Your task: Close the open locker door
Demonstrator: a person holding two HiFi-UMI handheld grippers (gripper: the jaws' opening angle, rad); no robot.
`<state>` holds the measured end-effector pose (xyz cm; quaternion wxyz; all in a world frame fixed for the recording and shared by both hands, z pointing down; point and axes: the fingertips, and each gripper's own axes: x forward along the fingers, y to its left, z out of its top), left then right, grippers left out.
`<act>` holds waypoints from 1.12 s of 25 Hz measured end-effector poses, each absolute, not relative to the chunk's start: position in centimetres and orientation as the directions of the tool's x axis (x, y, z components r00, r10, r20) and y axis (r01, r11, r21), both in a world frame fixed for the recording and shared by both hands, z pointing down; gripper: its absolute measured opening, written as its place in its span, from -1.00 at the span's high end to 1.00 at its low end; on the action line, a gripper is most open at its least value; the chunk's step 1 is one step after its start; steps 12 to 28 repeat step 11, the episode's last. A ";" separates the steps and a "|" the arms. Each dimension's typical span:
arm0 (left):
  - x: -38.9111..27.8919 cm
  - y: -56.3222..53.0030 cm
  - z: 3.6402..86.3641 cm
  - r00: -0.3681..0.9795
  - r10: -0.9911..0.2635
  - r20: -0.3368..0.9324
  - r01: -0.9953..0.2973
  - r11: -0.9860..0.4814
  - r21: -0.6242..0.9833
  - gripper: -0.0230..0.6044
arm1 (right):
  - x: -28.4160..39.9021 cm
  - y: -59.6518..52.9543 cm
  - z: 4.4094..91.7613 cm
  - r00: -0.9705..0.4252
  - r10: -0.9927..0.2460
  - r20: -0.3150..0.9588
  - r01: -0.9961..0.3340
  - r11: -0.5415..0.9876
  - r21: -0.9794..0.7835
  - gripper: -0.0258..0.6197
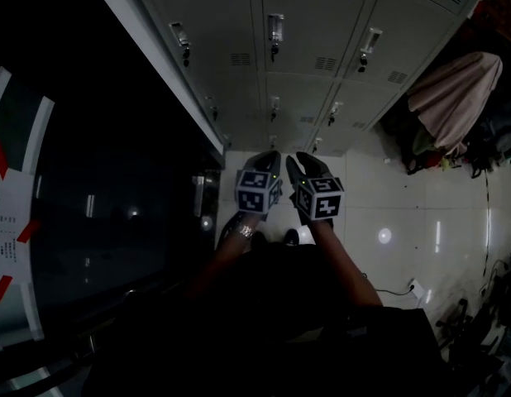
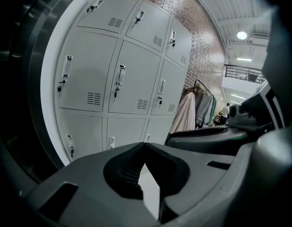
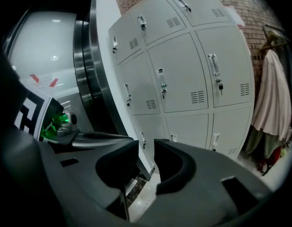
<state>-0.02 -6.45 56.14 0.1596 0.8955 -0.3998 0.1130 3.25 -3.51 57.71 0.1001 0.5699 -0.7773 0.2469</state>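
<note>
The grey locker bank (image 1: 317, 23) fills the upper centre of the head view, and every door in sight lies flush. At centre frame both grippers point toward it without touching it. The left gripper (image 1: 270, 157) has its jaws together on nothing. The right gripper (image 1: 299, 160) has its jaws apart and empty.

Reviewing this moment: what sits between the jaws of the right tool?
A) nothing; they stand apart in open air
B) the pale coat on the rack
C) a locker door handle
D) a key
A: in the right gripper view the right tool has its jaws apart, and only the white floor and the grey metal lockers show beyond the gap.
</note>
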 end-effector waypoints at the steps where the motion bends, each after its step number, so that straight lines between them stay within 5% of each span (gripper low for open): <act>1: 0.6 -6.5 56.1 0.657 -0.679 0.329 -0.750 -0.631 0.196 0.95 | 3.7 -3.5 57.6 -0.329 -0.835 0.440 -0.936 0.228 -0.268 0.59; 28: 1.8 -7.2 56.3 0.667 -0.670 0.327 -0.741 -0.643 0.194 0.95 | 4.1 -4.1 57.1 -0.382 -0.827 0.414 -0.913 0.267 -0.310 0.59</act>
